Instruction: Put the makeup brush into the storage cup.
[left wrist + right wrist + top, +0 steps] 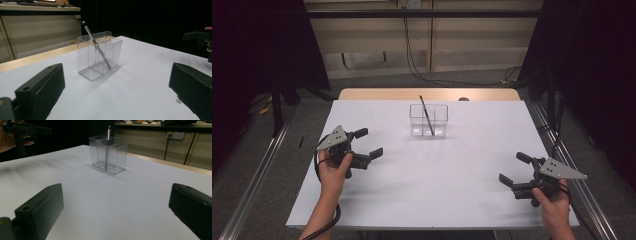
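A clear plastic holder with divided compartments stands toward the back middle of the white table top. A dark slim brush leans inside it, tip up. My left gripper is held at the left of the table, open and empty, well apart from the holder. My right gripper is held at the right front, also open and empty. In the left gripper view the holder and the brush lie ahead between the wide jaws. In the right gripper view the holder stands farther off.
A wooden strip runs along the table's far edge. Black cables hang down the back wall. Metal rails run along both sides on the floor. Dark curtains close in left and right.
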Demonstrator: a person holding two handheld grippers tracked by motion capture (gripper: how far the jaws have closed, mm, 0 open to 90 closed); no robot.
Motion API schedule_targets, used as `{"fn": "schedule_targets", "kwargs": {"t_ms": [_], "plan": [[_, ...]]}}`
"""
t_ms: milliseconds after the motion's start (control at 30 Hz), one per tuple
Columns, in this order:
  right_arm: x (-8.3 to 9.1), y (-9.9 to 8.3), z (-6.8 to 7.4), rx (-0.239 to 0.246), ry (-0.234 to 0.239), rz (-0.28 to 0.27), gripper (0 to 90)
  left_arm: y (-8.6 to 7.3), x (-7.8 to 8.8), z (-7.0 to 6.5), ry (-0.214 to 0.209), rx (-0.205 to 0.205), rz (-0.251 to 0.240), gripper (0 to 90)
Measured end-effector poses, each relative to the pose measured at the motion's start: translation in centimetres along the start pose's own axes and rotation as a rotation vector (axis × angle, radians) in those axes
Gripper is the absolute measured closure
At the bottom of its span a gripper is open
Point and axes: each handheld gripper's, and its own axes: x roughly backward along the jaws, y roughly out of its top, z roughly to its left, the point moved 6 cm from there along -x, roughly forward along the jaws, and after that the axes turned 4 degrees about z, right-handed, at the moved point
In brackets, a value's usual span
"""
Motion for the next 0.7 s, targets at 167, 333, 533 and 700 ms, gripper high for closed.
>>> {"fn": "schedule_targets", "kwargs": {"t_ms": [167,333,533,700], "plan": [[0.0,0.0,0.0,0.001,-0.001,0.000,0.0,-0.2,0.5,0.1,0.003,-0.007,0.006,0.4],[0.0,0.0,0.0,0.000,-0.001,0.001,0.0,-0.5,1.0,0.0,0.008,-0.002,0.005,0.4],[0.0,0.0,-0.1,-0.002,-0.003,0.001,0.0,-0.6,1.7,0.0,0.015,-0.013,0.007,0.4],[0.0,0.0,-0.1,-0.003,-0.004,0.000,0.0,-0.9,2.1,-0.2,0.015,-0.011,0.011,0.4]]}}
